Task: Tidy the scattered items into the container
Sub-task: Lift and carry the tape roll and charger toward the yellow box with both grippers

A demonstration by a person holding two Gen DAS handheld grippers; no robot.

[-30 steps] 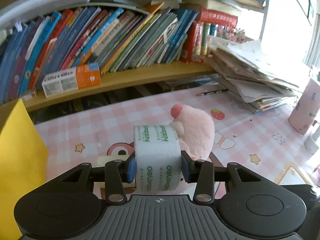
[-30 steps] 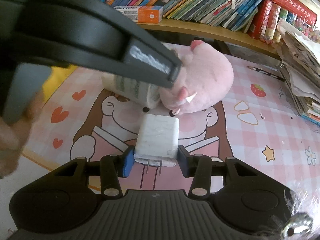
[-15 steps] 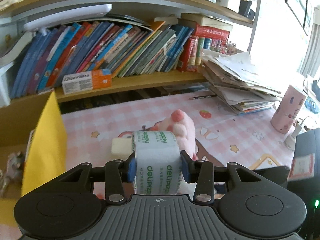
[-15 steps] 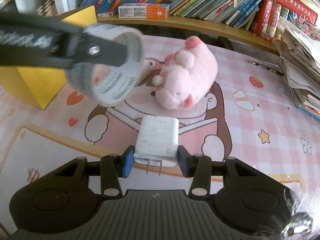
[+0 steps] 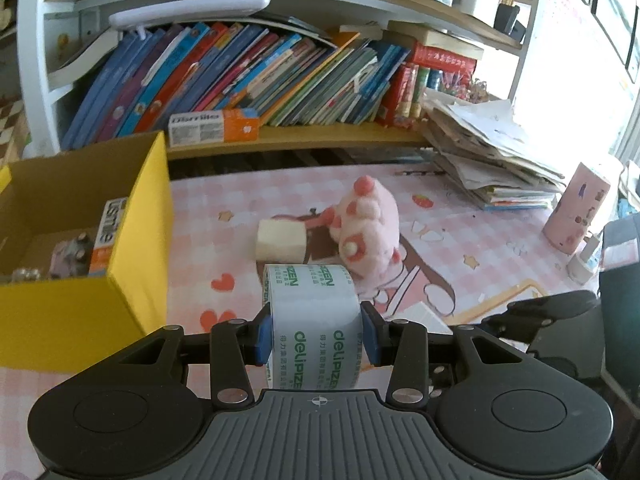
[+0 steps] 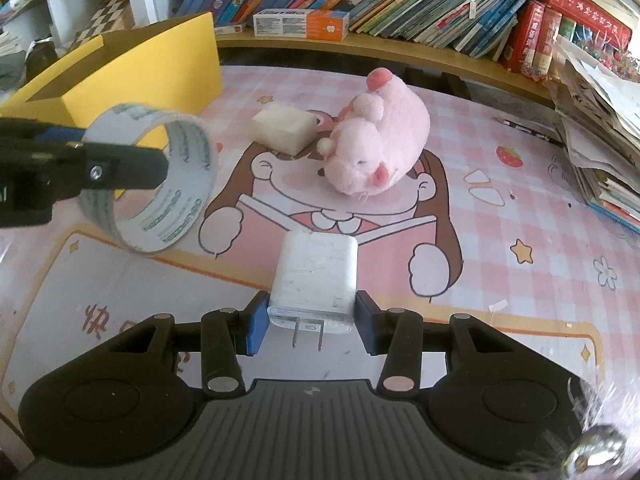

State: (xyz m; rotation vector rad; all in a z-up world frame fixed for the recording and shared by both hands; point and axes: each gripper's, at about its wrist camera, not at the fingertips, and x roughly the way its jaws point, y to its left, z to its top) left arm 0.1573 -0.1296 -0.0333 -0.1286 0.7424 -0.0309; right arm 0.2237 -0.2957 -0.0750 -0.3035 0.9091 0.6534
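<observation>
Yellow box [image 5: 132, 280] sits to your left, open side up. Your left gripper [image 5: 316, 334], clamping the tape [image 5: 316, 320], is nearer it; your right gripper [image 6: 310, 322] grips the charger [image 6: 314, 268], farther off.

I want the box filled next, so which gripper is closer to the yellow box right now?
Left. The left gripper, holding the tape roll, is right beside the yellow box. The right gripper, holding the charger, sits farther away.
</observation>
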